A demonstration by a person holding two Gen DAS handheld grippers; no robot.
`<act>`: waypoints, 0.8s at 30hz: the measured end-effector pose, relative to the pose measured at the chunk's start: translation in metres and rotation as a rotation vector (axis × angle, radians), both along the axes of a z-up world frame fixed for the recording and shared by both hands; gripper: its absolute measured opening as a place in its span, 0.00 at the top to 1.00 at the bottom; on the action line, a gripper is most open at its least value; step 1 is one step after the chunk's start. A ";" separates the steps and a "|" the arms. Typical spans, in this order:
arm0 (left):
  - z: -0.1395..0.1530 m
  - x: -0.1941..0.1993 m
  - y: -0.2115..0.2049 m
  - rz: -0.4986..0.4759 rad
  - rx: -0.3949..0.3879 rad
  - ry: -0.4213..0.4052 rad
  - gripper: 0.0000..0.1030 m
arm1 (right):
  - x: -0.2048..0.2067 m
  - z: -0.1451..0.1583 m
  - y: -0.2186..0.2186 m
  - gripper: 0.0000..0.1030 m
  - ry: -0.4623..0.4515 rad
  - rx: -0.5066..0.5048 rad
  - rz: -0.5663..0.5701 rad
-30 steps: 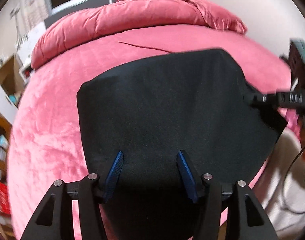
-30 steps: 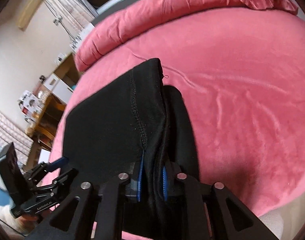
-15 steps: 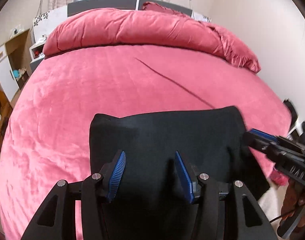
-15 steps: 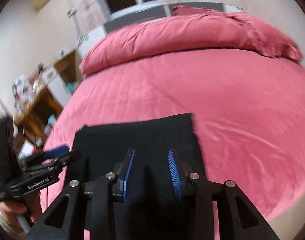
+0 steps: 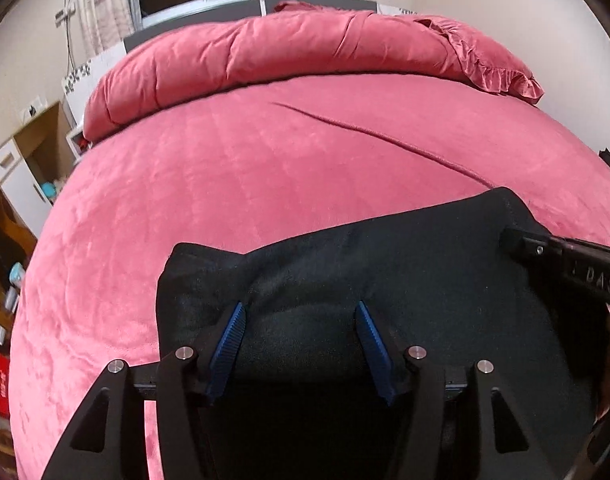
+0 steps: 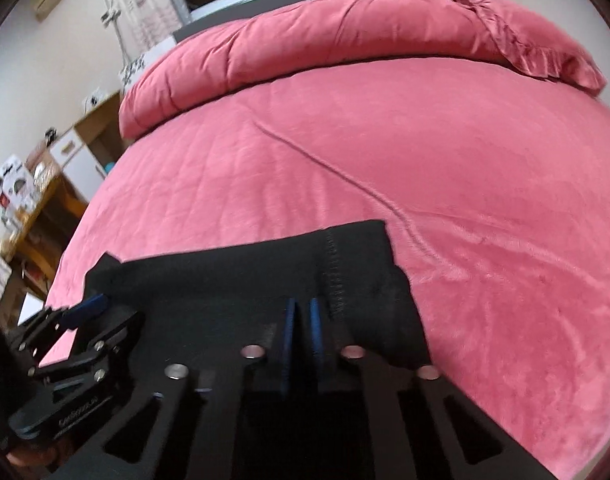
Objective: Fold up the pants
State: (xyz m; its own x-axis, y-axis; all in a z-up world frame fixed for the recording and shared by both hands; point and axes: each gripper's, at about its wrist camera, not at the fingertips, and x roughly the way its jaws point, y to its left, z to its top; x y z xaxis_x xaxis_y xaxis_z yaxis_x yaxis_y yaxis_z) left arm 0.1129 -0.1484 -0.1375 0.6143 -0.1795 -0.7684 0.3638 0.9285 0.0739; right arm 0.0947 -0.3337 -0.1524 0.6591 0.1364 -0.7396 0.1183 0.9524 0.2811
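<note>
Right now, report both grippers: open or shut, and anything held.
Left gripper: jaws opening, spread above the black pants, pads not pressing them.
Right gripper: shut; whether it pinches the pants cannot be told.

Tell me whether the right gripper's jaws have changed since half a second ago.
Yes. The right gripper was open over the black pants; now its blue pads meet, near the pants' stitched seam.

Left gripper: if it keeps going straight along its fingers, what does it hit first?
Most likely the black pants, which fill the space ahead of the left gripper; its jaws are opening. The red bedspread lies beyond.
</note>
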 end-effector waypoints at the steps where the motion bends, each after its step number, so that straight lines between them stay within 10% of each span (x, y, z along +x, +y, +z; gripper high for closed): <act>1: 0.000 -0.002 0.002 -0.006 -0.010 -0.005 0.43 | -0.003 0.000 -0.003 0.99 -0.013 0.028 -0.001; 8: 0.018 -0.038 0.024 -0.060 -0.072 0.001 0.43 | -0.028 0.012 -0.012 0.99 0.006 0.089 0.002; 16: 0.012 -0.112 0.047 -0.116 -0.068 -0.027 0.41 | -0.081 0.014 -0.009 0.98 0.018 -0.061 -0.010; 20: 0.014 -0.128 0.061 -0.121 -0.140 0.032 0.41 | -0.099 0.017 -0.021 0.63 0.043 -0.059 -0.129; 24: 0.023 -0.134 0.077 -0.125 -0.198 0.036 0.41 | -0.110 0.021 -0.027 0.63 0.053 0.045 -0.135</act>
